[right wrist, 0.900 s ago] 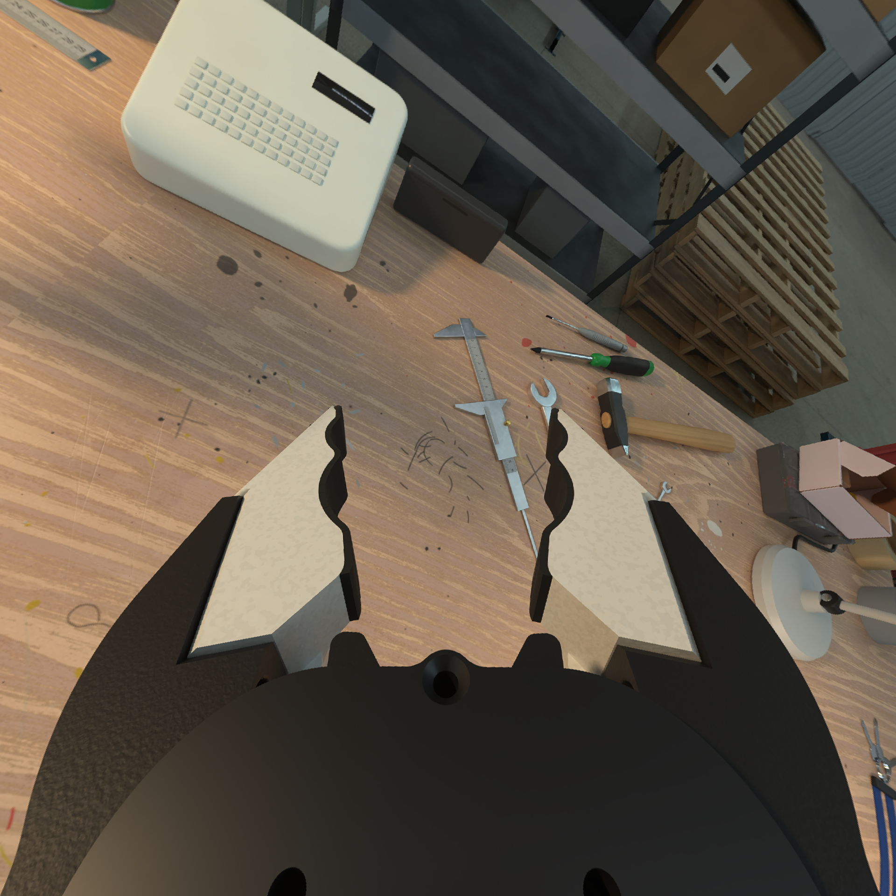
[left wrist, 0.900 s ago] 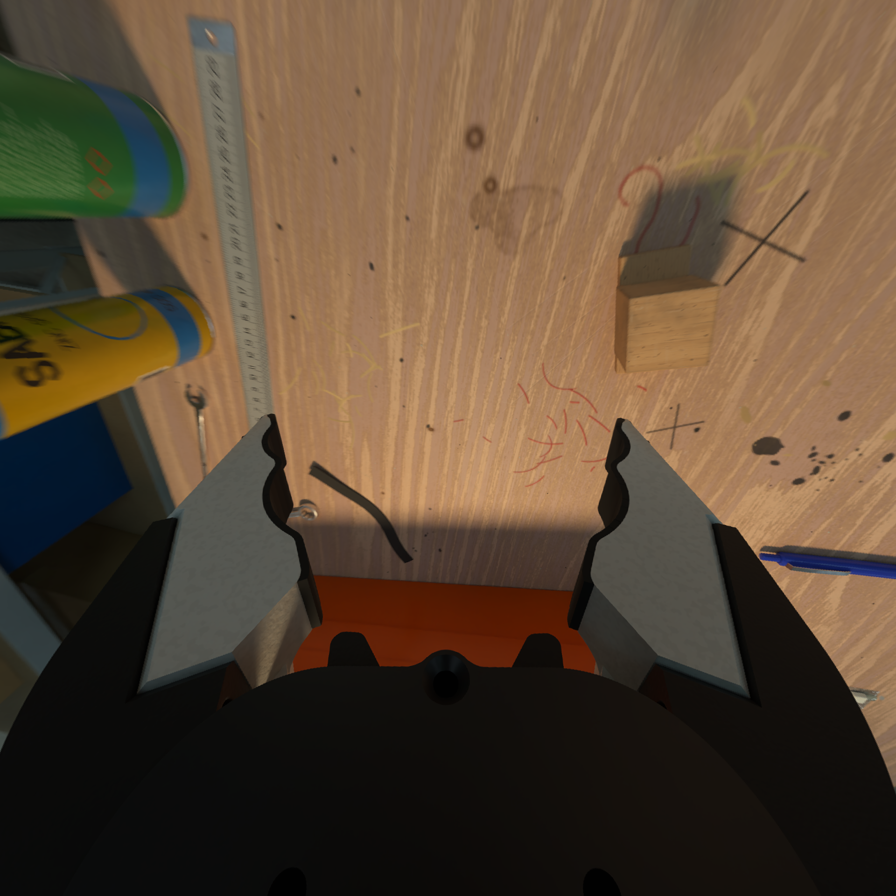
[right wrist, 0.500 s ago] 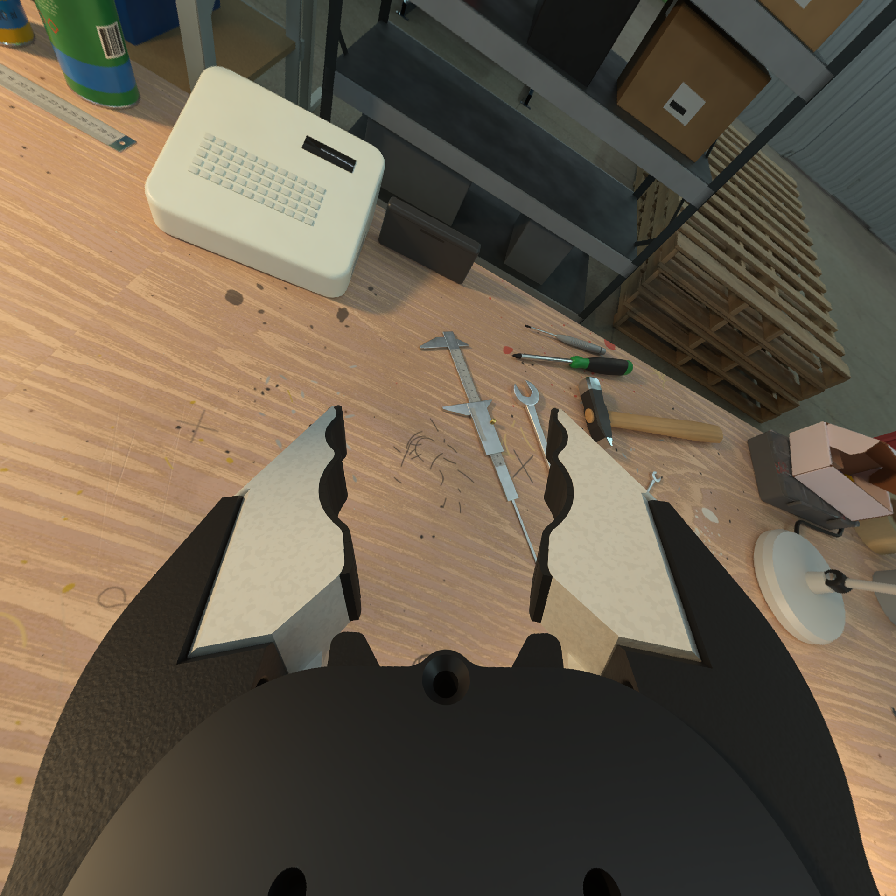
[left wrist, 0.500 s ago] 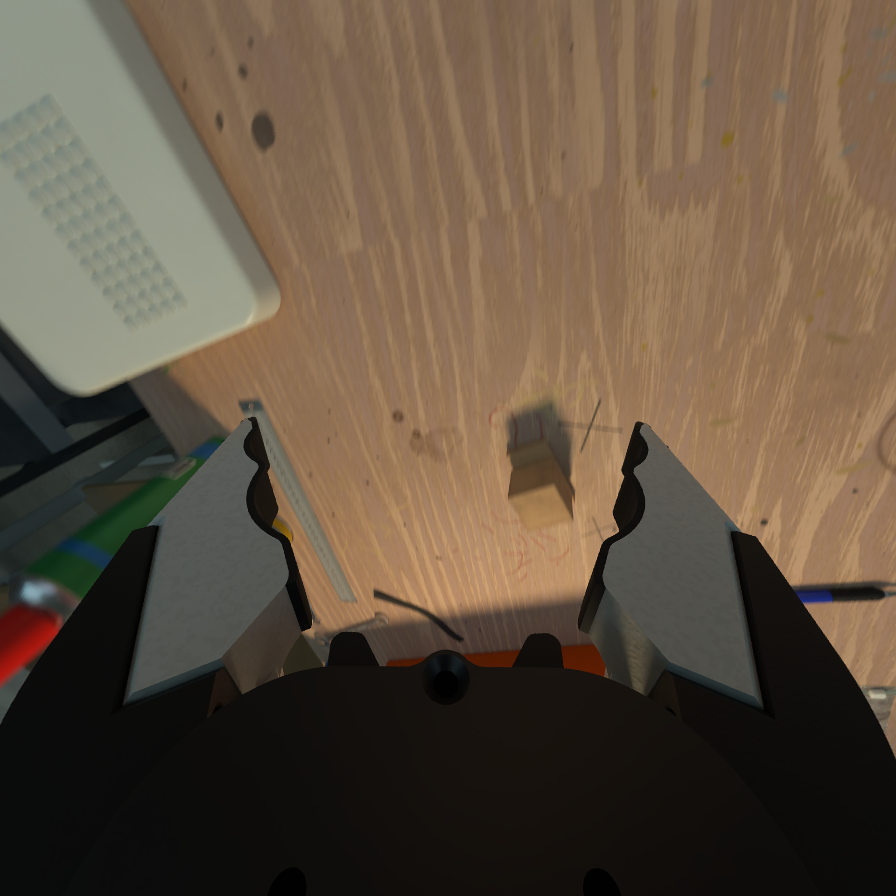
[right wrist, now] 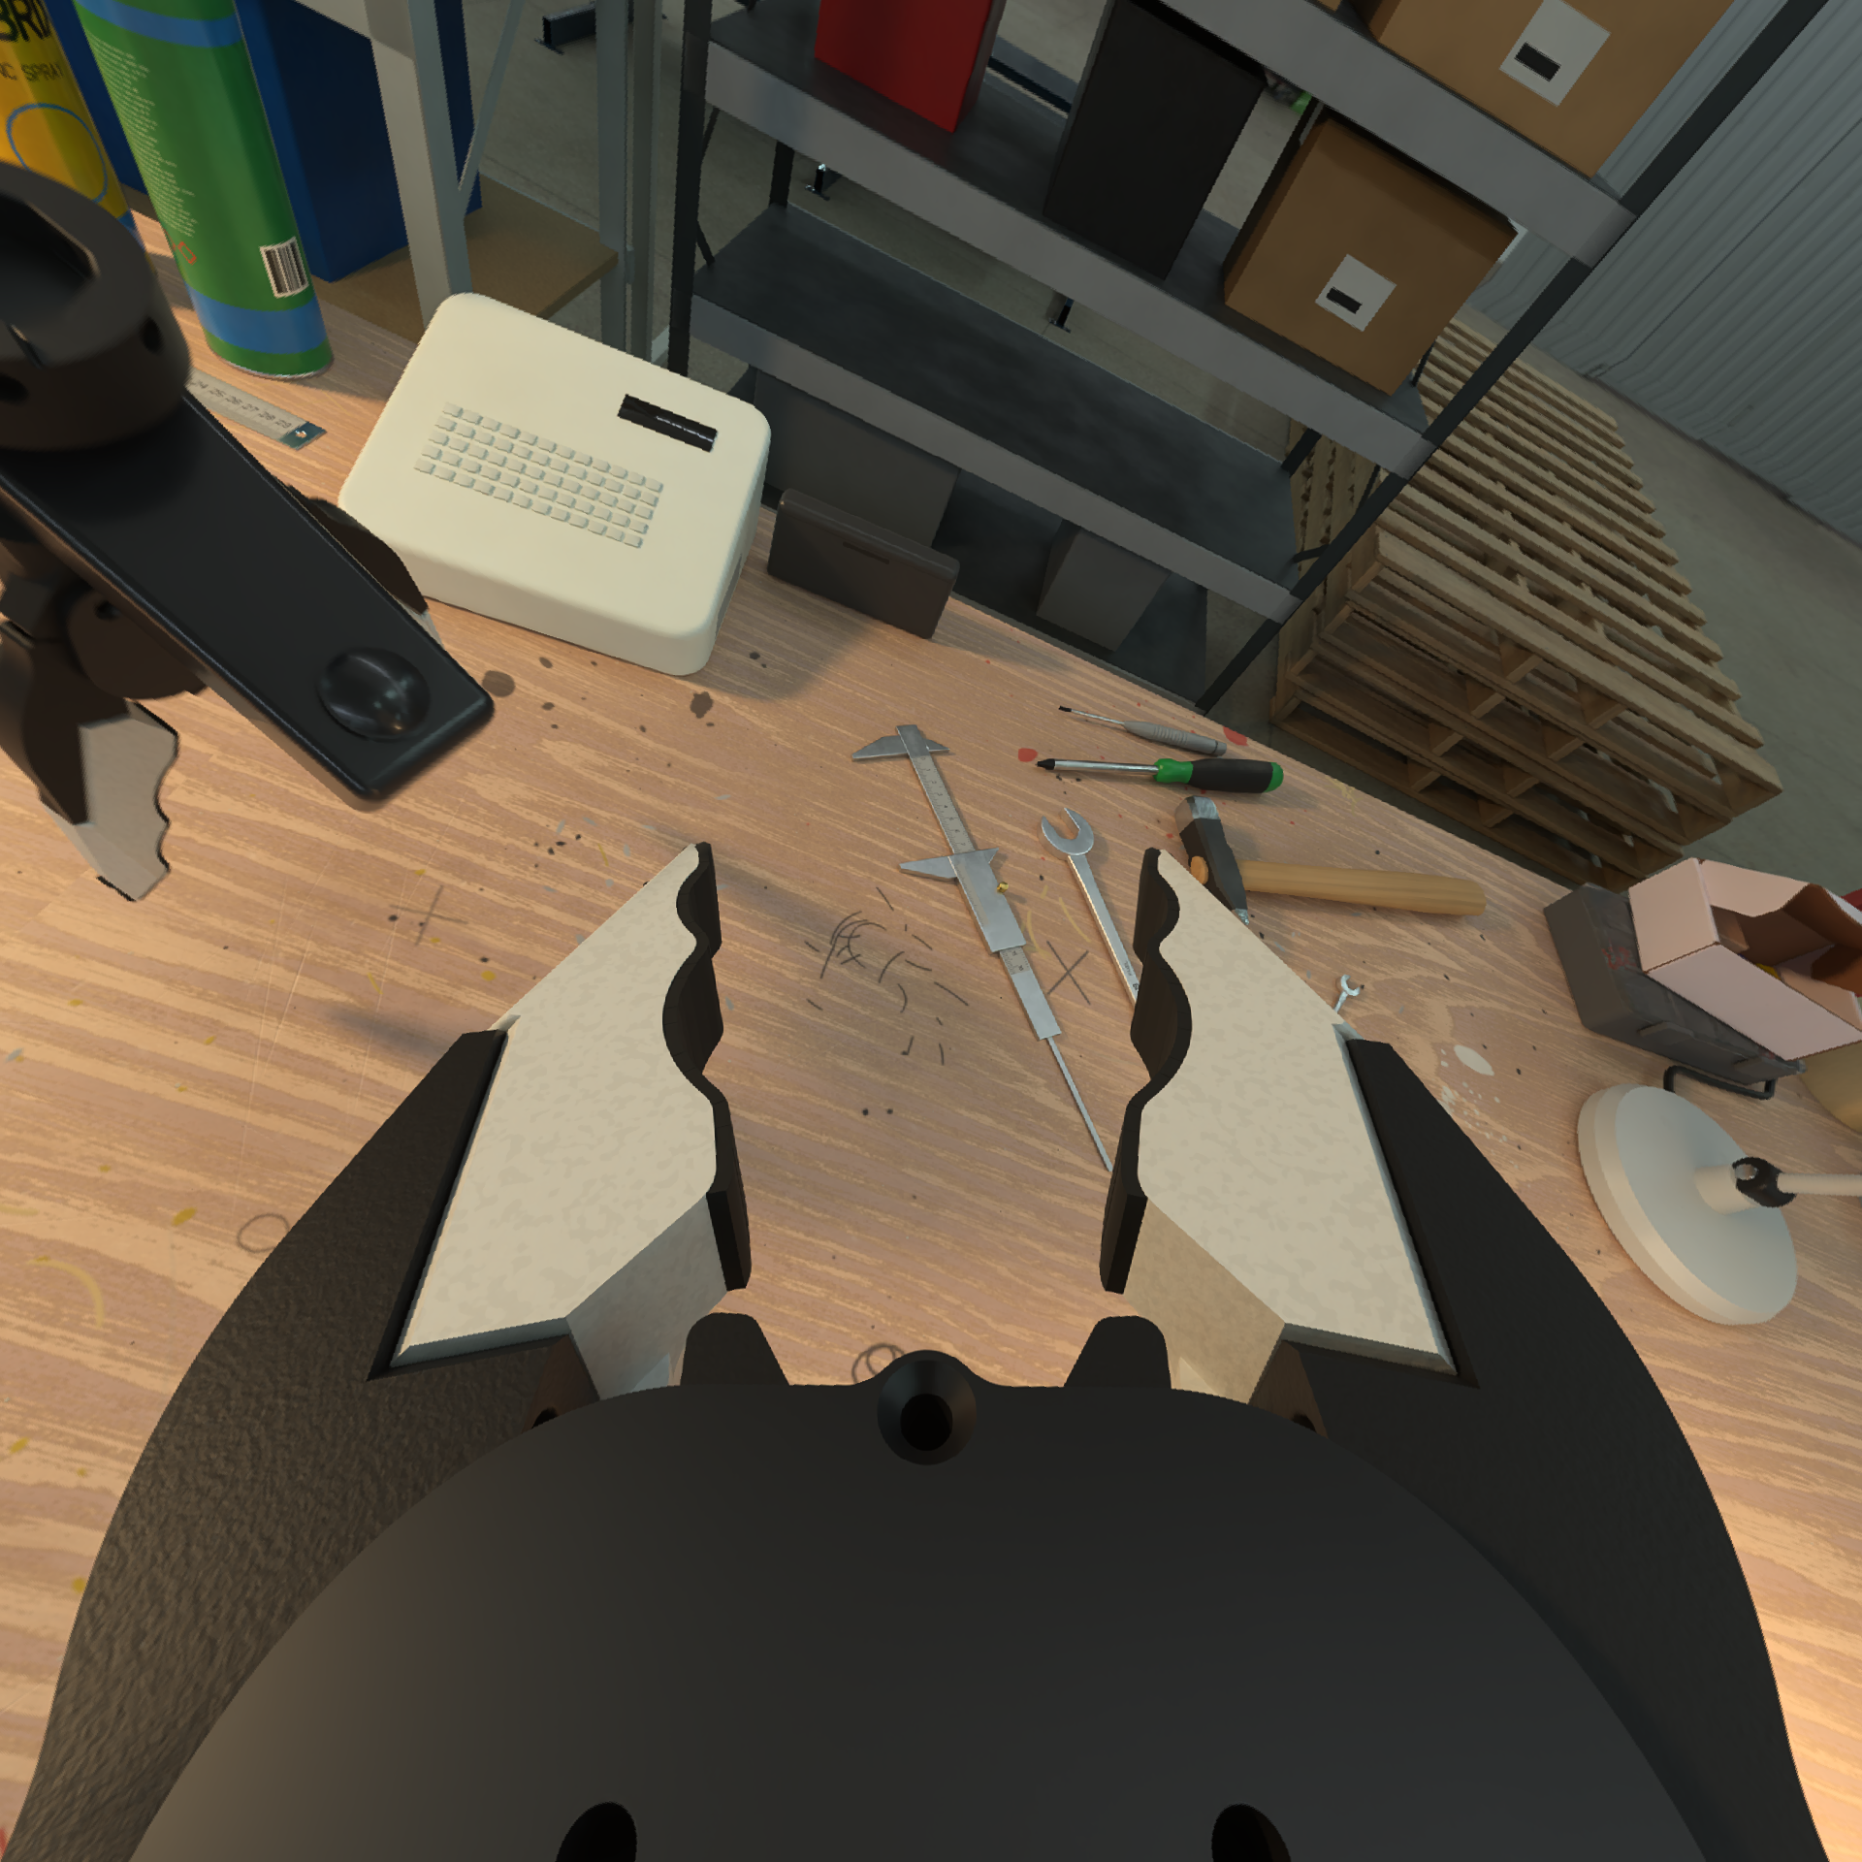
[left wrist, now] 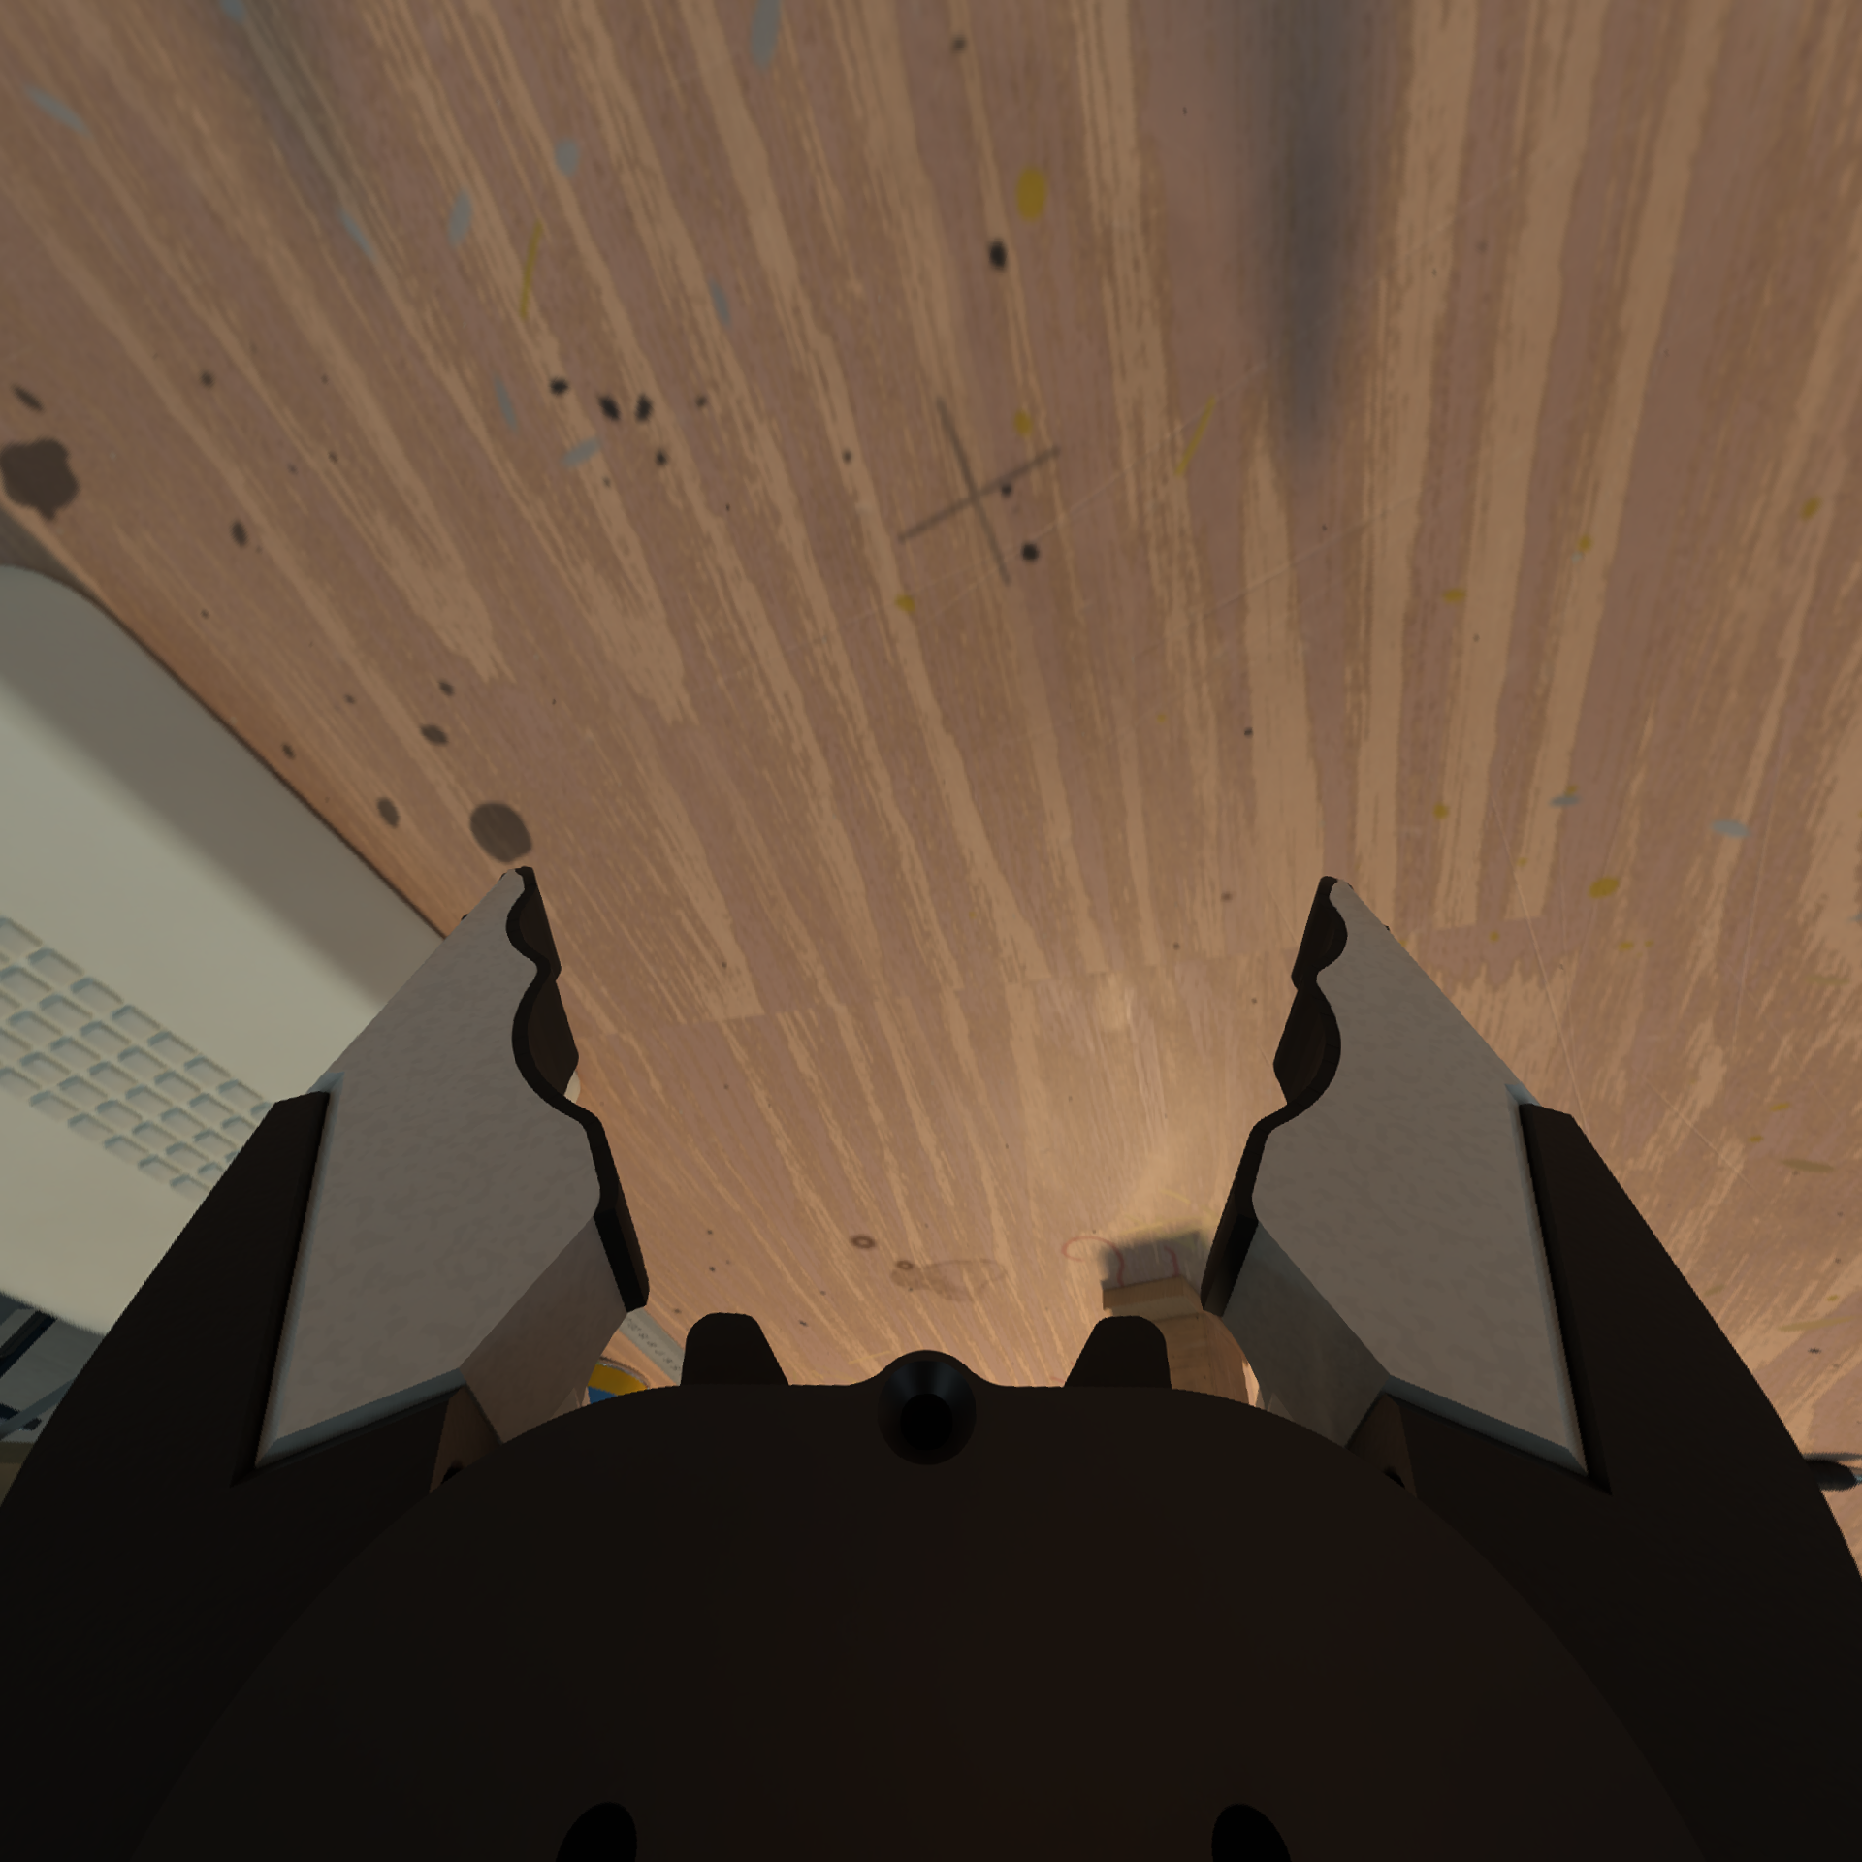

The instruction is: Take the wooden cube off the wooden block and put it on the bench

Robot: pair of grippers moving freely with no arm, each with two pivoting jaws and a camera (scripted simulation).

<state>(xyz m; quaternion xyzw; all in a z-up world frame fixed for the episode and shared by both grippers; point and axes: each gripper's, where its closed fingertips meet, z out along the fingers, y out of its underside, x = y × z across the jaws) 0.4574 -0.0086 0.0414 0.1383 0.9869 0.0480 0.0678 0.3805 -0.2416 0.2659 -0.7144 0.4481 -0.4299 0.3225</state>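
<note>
In the left wrist view a small wooden stack [left wrist: 1159, 1310] stands on the bench [left wrist: 1008, 705] at the bottom of the picture. It is partly hidden behind my left gripper's body and right finger, and I cannot tell cube from block there. My left gripper [left wrist: 927, 887] is open and empty, high above bare bench, well past the stack. My right gripper [right wrist: 927, 858] is open and empty above the bench middle. One finger of the left gripper [right wrist: 121, 816] shows at the far left of the right wrist view. The stack does not show in that view.
A white box [right wrist: 564, 484] sits at the bench's back edge and also shows in the left wrist view [left wrist: 121, 957]. Calipers [right wrist: 967, 867], a wrench [right wrist: 1088, 887], a hammer [right wrist: 1330, 887] and a screwdriver [right wrist: 1179, 774] lie ahead right. A green spray can [right wrist: 202, 181], a lamp base [right wrist: 1683, 1199] and shelving [right wrist: 1008, 302] stand around.
My left gripper has pulled up and swung away from the wooden stack, which slid to the bottom of its view. The right gripper drew back, and the left gripper came into its view. Both stayed open.
</note>
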